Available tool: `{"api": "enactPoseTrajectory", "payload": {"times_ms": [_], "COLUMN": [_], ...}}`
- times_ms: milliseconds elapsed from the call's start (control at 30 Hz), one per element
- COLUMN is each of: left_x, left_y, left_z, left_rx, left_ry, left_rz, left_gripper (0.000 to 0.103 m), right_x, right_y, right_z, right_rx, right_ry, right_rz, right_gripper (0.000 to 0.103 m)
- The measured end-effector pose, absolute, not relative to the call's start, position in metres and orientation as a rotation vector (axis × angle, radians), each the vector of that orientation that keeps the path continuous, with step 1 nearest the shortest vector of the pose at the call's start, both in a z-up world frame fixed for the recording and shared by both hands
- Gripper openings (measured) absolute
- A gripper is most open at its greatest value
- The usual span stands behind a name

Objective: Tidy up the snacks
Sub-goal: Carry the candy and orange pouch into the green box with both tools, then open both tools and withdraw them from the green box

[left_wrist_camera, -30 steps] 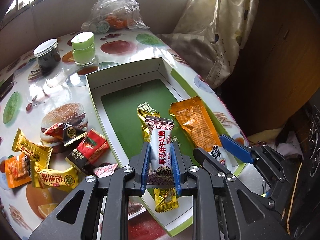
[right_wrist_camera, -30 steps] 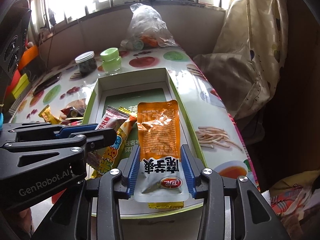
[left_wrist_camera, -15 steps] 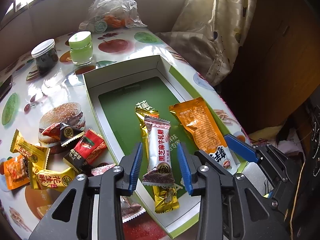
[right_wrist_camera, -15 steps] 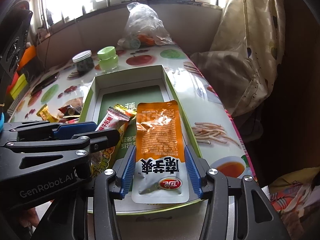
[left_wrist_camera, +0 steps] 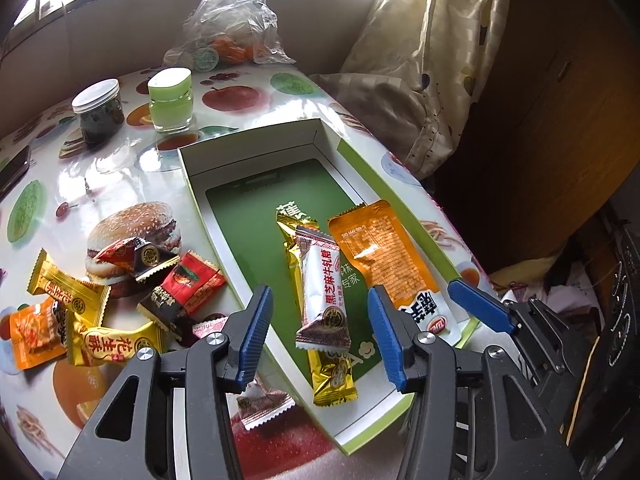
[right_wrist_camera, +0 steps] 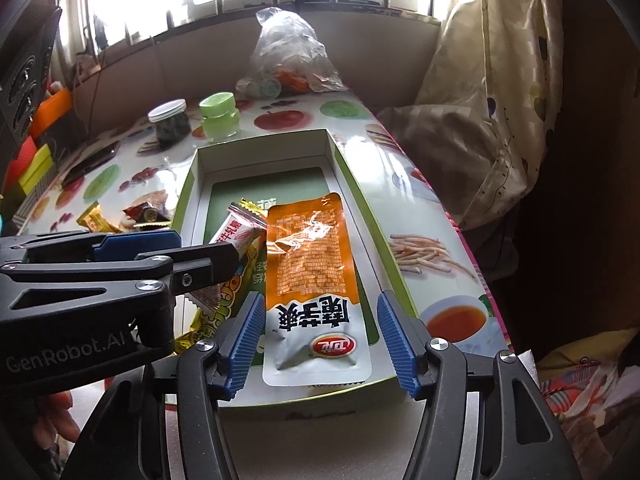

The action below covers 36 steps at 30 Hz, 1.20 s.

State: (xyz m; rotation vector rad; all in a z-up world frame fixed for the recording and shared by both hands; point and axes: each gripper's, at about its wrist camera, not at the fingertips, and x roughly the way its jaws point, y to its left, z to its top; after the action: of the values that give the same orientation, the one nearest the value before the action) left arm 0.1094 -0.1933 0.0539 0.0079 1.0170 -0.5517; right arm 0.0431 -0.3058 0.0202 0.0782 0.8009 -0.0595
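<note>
A green-lined white box (left_wrist_camera: 256, 168) lies open on the table. Inside it a white sesame candy bar (left_wrist_camera: 322, 284) rests on a gold wrapped bar (left_wrist_camera: 334, 378), beside an orange snack pouch (left_wrist_camera: 390, 260). My left gripper (left_wrist_camera: 320, 334) is open just above the white bar's near end. My right gripper (right_wrist_camera: 320, 332) is open around the near end of the orange pouch (right_wrist_camera: 310, 264), which lies in the box (right_wrist_camera: 360, 208). The right gripper's blue finger (left_wrist_camera: 478, 310) shows in the left wrist view.
Several loose wrapped snacks (left_wrist_camera: 100, 300) lie on the fruit-print tablecloth left of the box. A dark jar (left_wrist_camera: 98, 110), a green jar (left_wrist_camera: 170, 98) and a clear plastic bag (left_wrist_camera: 230, 24) stand at the back. A phone (left_wrist_camera: 14, 168) lies at the far left. A curtain (left_wrist_camera: 420, 60) hangs at the right.
Both grippers opened and drew back. The left let go of the white candy bar and the right let go of the orange pouch; both snacks now lie in the box.
</note>
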Motion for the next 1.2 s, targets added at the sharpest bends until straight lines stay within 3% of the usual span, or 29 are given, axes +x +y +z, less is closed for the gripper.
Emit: {"api": "enactPoseTrajectory", "payload": {"times_ms": [633,1200], "left_x": [0.075,0.043], "left_y": [-0.153,-0.052], "left_z": [0.076,0.071], "left_rx": [-0.013,-0.07], "left_ry": [0.931,0.888], "left_rz": [-0.508,-0.357], "left_gripper": [0.051,0.051], "right_x": [0.013,-0.003], "right_y": [-0.298,-0.233], "right_z": [0.038,0.05], "right_rx": [0.163,0.133], "right_ry": [0.738,0.699], "right_rz": [-0.067,0.015], "right_gripper": [0.059,0.059]}}
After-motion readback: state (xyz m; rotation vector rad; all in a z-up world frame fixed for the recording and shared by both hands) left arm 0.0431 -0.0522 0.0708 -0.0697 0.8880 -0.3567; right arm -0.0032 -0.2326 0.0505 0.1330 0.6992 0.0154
